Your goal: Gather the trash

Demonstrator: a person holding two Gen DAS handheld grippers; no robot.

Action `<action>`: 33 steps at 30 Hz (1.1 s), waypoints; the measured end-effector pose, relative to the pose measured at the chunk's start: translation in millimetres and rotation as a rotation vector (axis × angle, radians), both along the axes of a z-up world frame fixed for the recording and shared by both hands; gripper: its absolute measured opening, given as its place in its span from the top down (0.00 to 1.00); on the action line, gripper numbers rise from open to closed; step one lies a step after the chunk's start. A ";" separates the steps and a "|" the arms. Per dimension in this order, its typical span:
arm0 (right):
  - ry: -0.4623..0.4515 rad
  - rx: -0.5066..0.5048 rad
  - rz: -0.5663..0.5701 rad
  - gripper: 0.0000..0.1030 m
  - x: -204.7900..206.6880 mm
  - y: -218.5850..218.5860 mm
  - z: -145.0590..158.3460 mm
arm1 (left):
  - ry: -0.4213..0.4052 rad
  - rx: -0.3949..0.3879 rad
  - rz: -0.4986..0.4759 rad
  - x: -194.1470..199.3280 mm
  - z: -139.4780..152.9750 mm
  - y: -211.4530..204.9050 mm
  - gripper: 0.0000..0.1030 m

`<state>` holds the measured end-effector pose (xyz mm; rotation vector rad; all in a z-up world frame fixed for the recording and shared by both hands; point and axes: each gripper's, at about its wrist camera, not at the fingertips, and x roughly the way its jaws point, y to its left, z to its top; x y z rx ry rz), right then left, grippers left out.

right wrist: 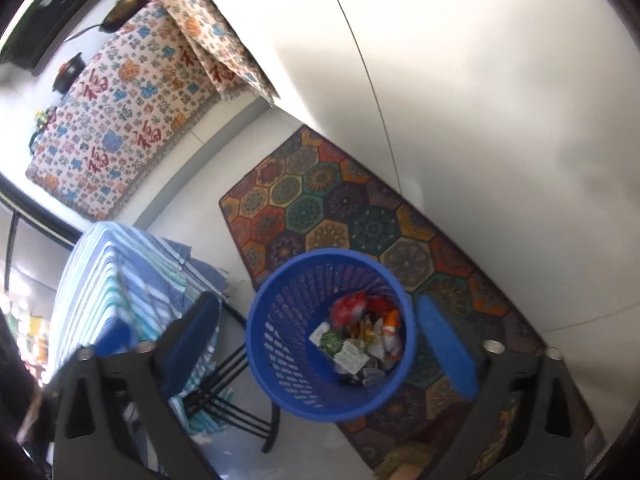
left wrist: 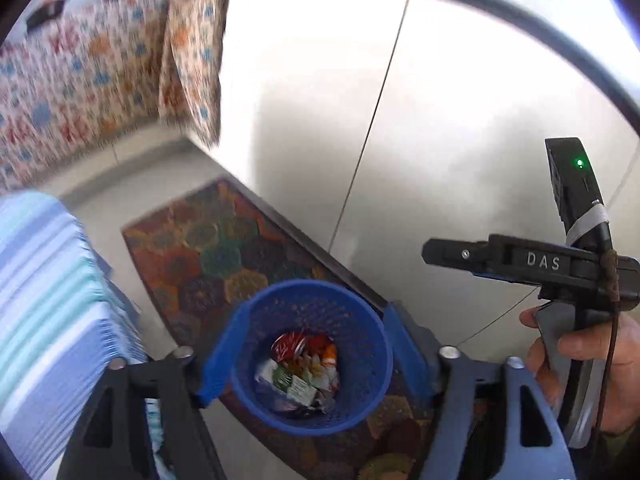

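Blue mesh trash basket (right wrist: 320, 332) stands upright on the floor, mouth facing up toward both cameras, long axis vertical, tapering to a narrower base. Its base sits on the near edge of a multicolour hexagon-pattern rug (right wrist: 360, 224), partly over the pale tile floor (right wrist: 480, 80). Inside at the bottom lies a pile of trash (right wrist: 362, 336): red crumpled wrapper, orange and white bits, a green-and-white packet, small white printed papers. Same pile shows in the left wrist view (left wrist: 304, 368) inside the basket (left wrist: 320, 320).

Left gripper (left wrist: 308, 354) is above the basket, blue fingers (left wrist: 222, 356) spread apart either side of the rim, nothing between the pads, not touching the basket as far as can be told. Right gripper (right wrist: 320, 340) is also over the basket, jaws wide apart, blue finger pads (right wrist: 446, 344) clear of the rim, empty. The left view also catches the right gripper from the side (left wrist: 460, 254), held by a hand (left wrist: 592, 368) at the right edge.

Left of the basket: a blue-and-white striped cloth (right wrist: 120, 280) draped over a black metal frame (right wrist: 232, 400). Further back, a patterned fabric (right wrist: 120, 120) with red characters and blue and orange motifs covers a piece of furniture.
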<state>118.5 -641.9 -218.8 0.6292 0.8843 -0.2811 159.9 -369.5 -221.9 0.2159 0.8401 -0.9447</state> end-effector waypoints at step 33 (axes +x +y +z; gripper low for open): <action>0.044 -0.332 0.029 0.00 -160.8 119.1 90.0 | -0.018 0.146 0.056 -84.6 59.0 86.0 0.00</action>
